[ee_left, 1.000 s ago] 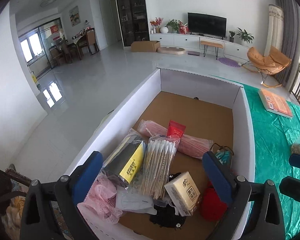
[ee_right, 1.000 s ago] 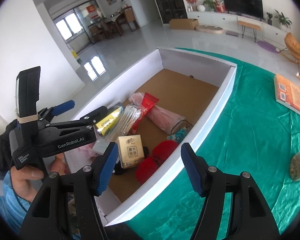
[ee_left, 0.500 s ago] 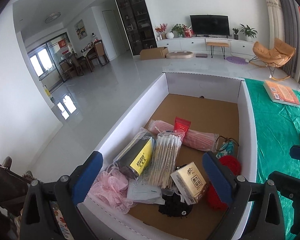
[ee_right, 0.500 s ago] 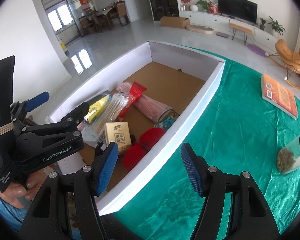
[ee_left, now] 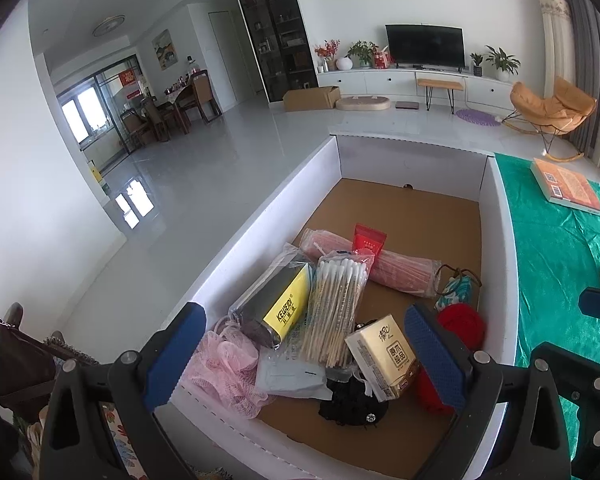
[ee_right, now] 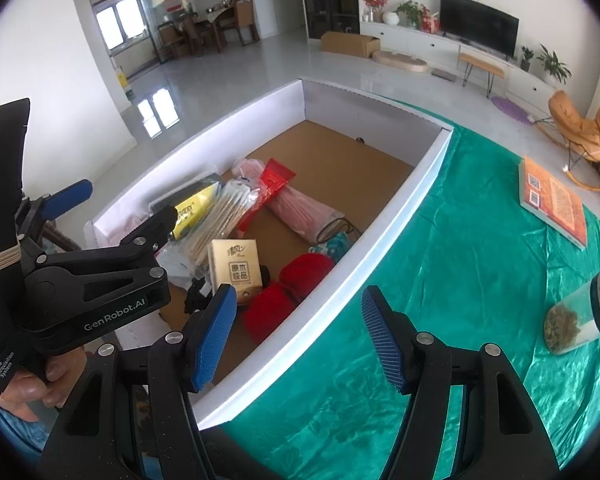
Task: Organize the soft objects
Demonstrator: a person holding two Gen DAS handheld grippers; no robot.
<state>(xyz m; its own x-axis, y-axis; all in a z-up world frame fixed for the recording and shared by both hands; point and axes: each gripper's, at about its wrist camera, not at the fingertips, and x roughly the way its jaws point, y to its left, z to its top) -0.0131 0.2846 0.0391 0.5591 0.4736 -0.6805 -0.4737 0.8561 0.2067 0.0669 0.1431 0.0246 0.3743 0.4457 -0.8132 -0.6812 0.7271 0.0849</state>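
Soft things: red yarn balls point(ee_left: 462, 326), a pink mesh puff point(ee_left: 224, 364) and a black fabric piece point(ee_left: 352, 400) lie at the near end of the white box point(ee_left: 500, 264), mixed in with packets.
Handling: all look light and squashy; the yarn should compress and may shed a strand, so a pinch across the ball's middle seems safest. The puff likely snags; take a bunched fold.
Left gripper point(ee_left: 304, 356): jaws open, empty, hovering over the near pile.
Right gripper point(ee_right: 296, 334): jaws open, empty, above the box's right wall.
In the way: a tissue pack point(ee_left: 384, 356) leans over the black fabric and touches the yarn; the cotton swab bag point(ee_left: 336, 312) and yellow-black packet point(ee_left: 276, 304) crowd the puff.
Elsewhere: a jar point(ee_right: 580, 320) and book point(ee_right: 552, 200) rest on the green-clothed counter point(ee_right: 440, 280), well apart.
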